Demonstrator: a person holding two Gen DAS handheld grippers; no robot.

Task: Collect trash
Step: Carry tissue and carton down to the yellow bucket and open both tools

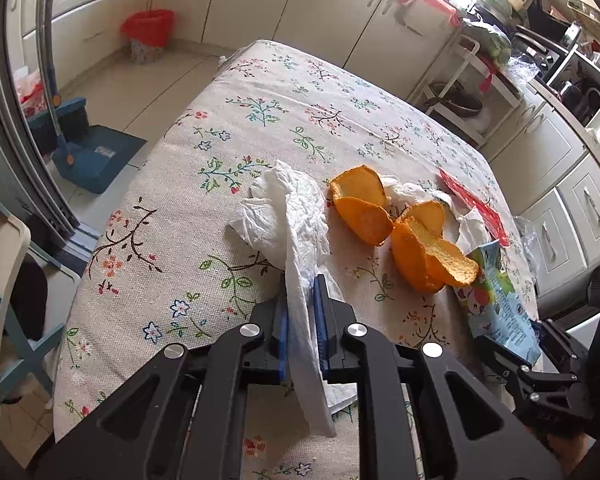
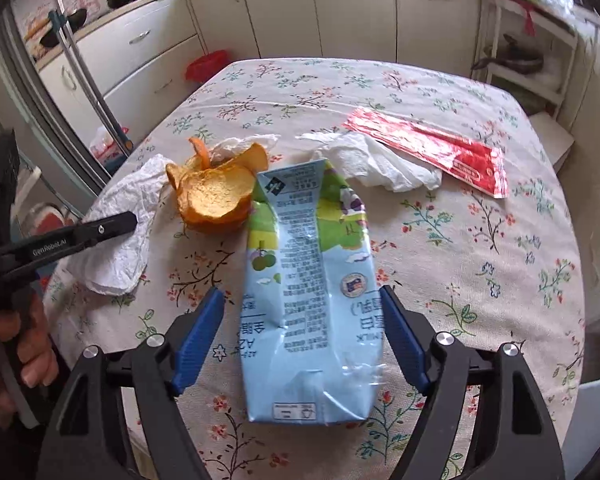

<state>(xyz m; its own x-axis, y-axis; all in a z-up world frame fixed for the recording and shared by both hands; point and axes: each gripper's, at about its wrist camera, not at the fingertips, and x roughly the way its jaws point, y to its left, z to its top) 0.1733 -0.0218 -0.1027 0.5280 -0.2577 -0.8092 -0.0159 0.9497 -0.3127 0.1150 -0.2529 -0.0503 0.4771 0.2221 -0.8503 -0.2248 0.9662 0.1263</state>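
Note:
My left gripper (image 1: pixel 301 280) is shut on a crumpled white tissue (image 1: pixel 276 208) that trails back between its blue pads over the floral tablecloth (image 1: pixel 260 120). Orange peels (image 1: pixel 364 204) lie just right of the tissue. In the right wrist view my right gripper (image 2: pixel 300 291) stands open astride a flattened light-blue milk carton (image 2: pixel 308 280), with a gap showing at the left pad (image 2: pixel 204 320). Beyond the carton lie a second white tissue (image 2: pixel 380 160) and a long red wrapper (image 2: pixel 432 148). The orange peels (image 2: pixel 216 196) touch the carton's far left corner. A left gripper finger (image 2: pixel 120 222) rests over the first tissue.
A bin lined with a red bag (image 1: pixel 148 34) stands on the floor by the cabinets beyond the table's far left corner. A blue dustpan and broom (image 1: pixel 92 156) sit on the floor at left. A white trolley rack (image 1: pixel 460 92) stands off the far right edge.

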